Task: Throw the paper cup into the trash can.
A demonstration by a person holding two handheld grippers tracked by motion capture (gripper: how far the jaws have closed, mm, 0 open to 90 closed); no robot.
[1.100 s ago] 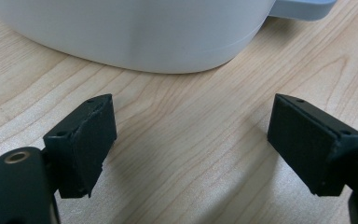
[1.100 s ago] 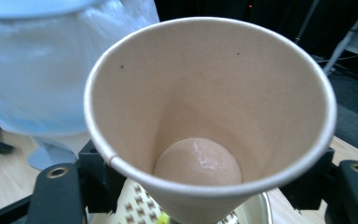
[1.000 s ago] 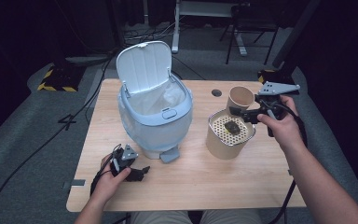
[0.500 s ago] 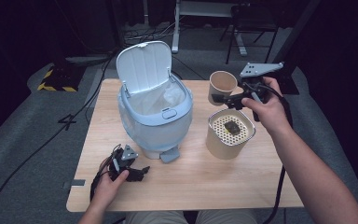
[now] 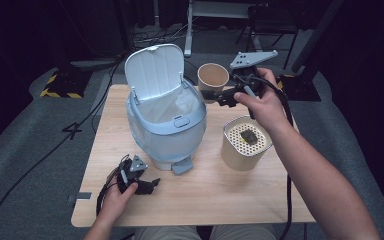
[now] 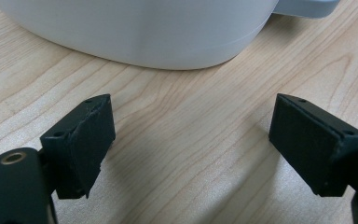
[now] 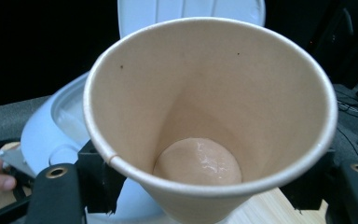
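**Paper cup held aloft beside open bin**

No brand, label or readable writing on any item.

Left gripper [image 5: 147, 185] rests low on the wooden table [image 5: 260, 200] at the near left, in the person's left hand [image 5: 115, 196]. Jaws wide apart, nothing between them; the left gripper view looks across bare wood to the rounded base of the bin.

Centre: pale blue pedal bin [image 5: 166, 125], lid [image 5: 155, 70] tipped up and back, clear liner visible inside, foot pedal facing the near edge.

Right of the bin: right gripper [image 5: 220, 96], in the right hand [image 5: 262, 102], clamped on a tan paper cup [image 5: 213, 80] held off the table just past the bin's rim. Cup tilted, mouth toward the camera (rolled rim, glossy wet-looking bottom, a few dark specks on the inner wall).

Near right: cream cylindrical container [image 5: 245, 144] with a perforated top and a small dark object [image 5: 250, 136] on it.
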